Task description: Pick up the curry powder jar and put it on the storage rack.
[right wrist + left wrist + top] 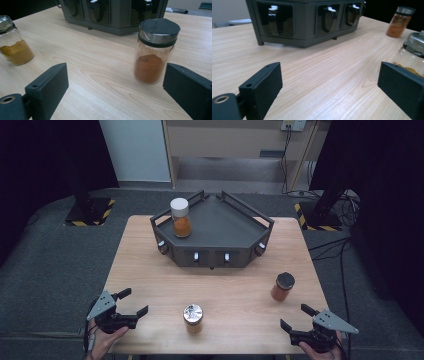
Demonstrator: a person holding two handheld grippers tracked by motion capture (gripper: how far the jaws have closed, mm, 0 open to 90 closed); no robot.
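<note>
Wooden table (pixel 150 265): the upright black-lidded jar (pixel 283 286) is seen just ahead of the wide-open right gripper (pixel 291 317), probably nearer than the likewise wide left gripper (pixel 133 302).

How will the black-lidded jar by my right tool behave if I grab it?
The black-lidded jar looks like smooth glass, so probably slippery and breakable. It stands upright and tall for its base, so a high nudge might tip it. Only half-full of powder, likely light.
</note>
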